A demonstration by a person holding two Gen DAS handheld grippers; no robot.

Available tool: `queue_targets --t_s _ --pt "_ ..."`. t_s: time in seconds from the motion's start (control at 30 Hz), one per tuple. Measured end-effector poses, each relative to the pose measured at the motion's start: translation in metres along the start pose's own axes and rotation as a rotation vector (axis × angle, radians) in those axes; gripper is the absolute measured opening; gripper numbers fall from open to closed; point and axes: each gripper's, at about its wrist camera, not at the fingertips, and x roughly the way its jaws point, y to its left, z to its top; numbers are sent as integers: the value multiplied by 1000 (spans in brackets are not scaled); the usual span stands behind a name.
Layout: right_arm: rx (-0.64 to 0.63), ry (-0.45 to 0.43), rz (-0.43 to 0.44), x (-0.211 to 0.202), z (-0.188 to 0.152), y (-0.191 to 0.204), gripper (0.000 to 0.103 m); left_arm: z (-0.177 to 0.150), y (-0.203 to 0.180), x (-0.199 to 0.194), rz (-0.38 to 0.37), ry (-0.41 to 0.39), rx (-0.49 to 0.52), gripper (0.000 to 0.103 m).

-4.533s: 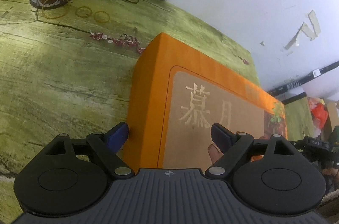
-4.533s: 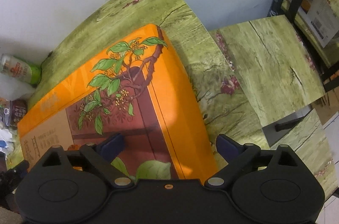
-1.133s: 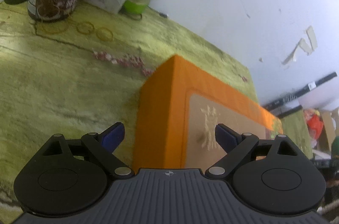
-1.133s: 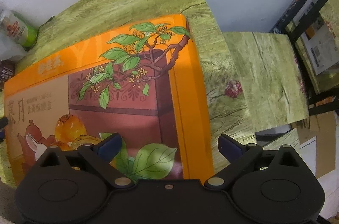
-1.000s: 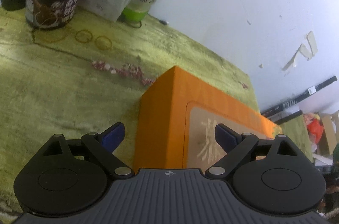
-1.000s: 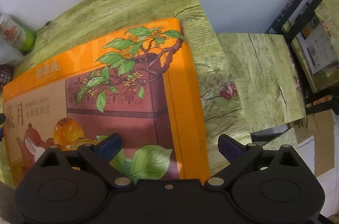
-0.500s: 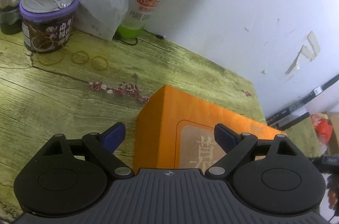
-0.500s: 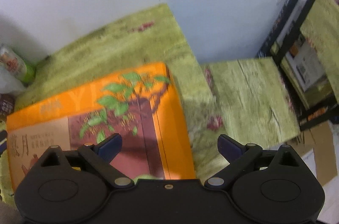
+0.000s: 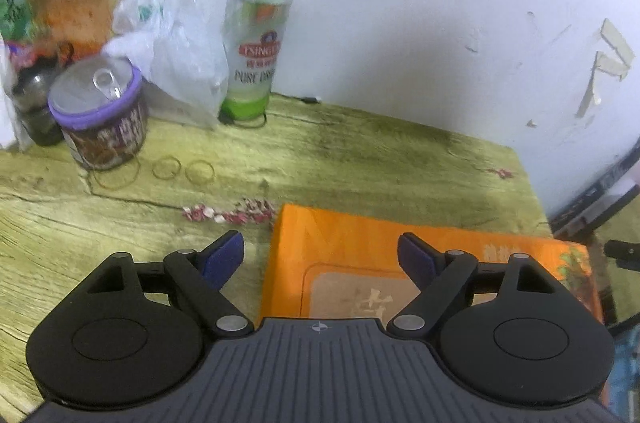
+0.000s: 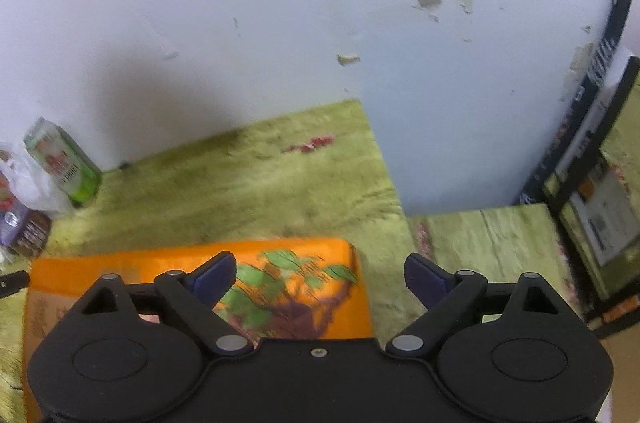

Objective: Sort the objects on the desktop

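A large flat orange gift box (image 9: 360, 243) with a leafy branch print (image 10: 296, 275) lies on the green wood-grain table (image 9: 340, 151). My left gripper (image 9: 320, 259) hovers above the box's left end, jaws wide apart and closing, nothing pressed between the blue pads. My right gripper (image 10: 320, 277) hangs above the box's right end, jaws also wide and closing, pads touching nothing. At the back left stand a green beer can (image 9: 256, 51), a purple-lidded tin (image 9: 100, 115), a white plastic bag (image 9: 176, 63) and a dark jar (image 9: 34, 103).
Several rubber bands (image 9: 184, 169) lie near the tin. A snack bag (image 9: 76, 7) leans at the far left. The white wall (image 10: 280, 23) runs close behind the table. A lower side table (image 10: 488, 243) and dark shelving (image 10: 592, 151) stand to the right.
Both grippers have risen and tilted up away from the box, so more wall and the back-left clutter show. Both pairs of jaws have narrowed a little. The box stays on the table.
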Motion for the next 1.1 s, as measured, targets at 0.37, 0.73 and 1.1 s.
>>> queue_targets --t_s 0.37,0.73,1.1 --pt "-37 -21 66 16 -8 10 79 8 -23 -2 83 -15 72 80" --pt "-76 -1 61 21 0 16 69 10 -39 12 67 9 106 61" --pt "-83 38 64 32 2 15 69 6 -41 22 78 26 111 61"
